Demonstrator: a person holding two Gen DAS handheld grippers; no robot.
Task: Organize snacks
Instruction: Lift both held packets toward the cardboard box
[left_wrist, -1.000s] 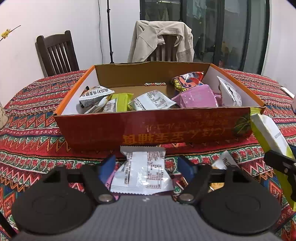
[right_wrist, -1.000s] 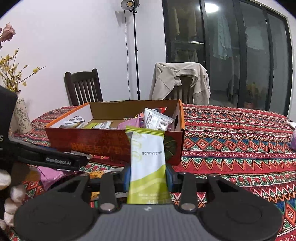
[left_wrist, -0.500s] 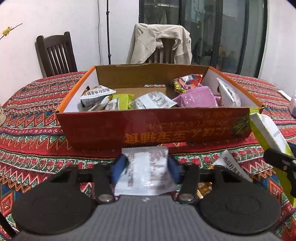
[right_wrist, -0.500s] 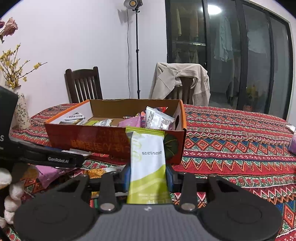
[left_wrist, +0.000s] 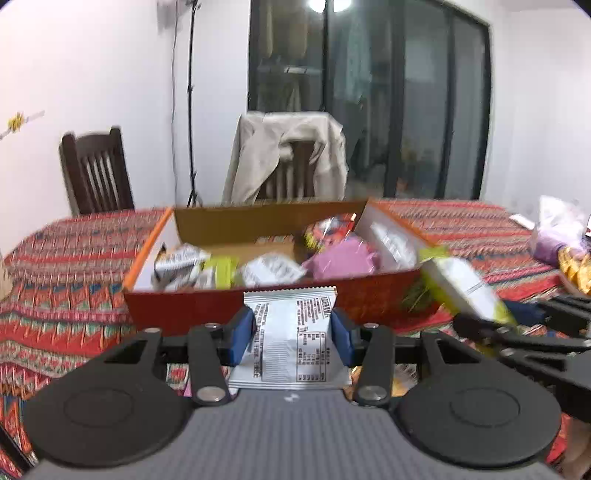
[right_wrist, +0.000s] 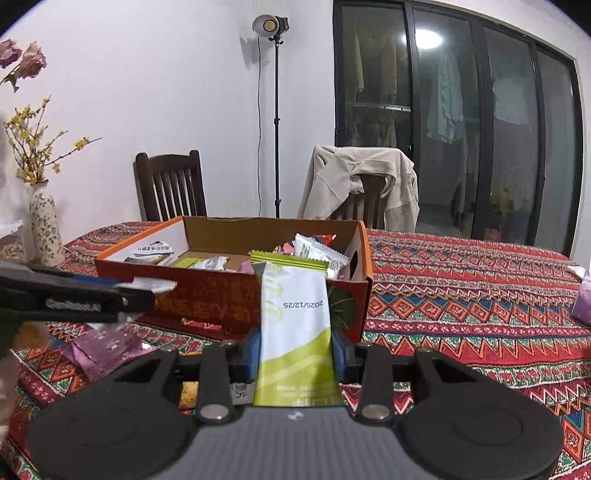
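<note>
- The left gripper (left_wrist: 293, 334) is pinching a silver-white snack packet (left_wrist: 291, 343) between its blue pads, and the jaws are closing that last bit onto it. The packet is sitting upright with its crimped top edge up, lifted clear of the cloth.
- The right gripper (right_wrist: 295, 354) is clamping a green-and-white packet (right_wrist: 295, 332), also upright, with a date stamp showing upside down on its front.
- From the right wrist view, the left gripper is poking in from the left edge, with the crinkled end of its silver packet sticking out past the tip, just in front of the box's near wall.
- From the left wrist view, the green-and-white one is showing tilted on the right, near the box's right front corner.
- Right behind both packets, the orange cardboard box (right_wrist: 207, 295) is sitting on the table with its top open. It's holding a jumble of snacks: silver packets, a green one, a pink packet (left_wrist: 343, 258) and a colourful one toward the far right.
- A purple wrapper (right_wrist: 101, 347) is lying loose on the near left of the patterned tablecloth (right_wrist: 461, 302), outside the box.
- Farther out, a dark wooden chair (right_wrist: 170, 188) and a second chair with a beige jacket (right_wrist: 362, 181) draped on it are standing on the far side of the table.
- A light stand (right_wrist: 275, 110) is standing by the wall, and a flowered vase (right_wrist: 44, 225) with yellow twigs is on the far left.
</note>
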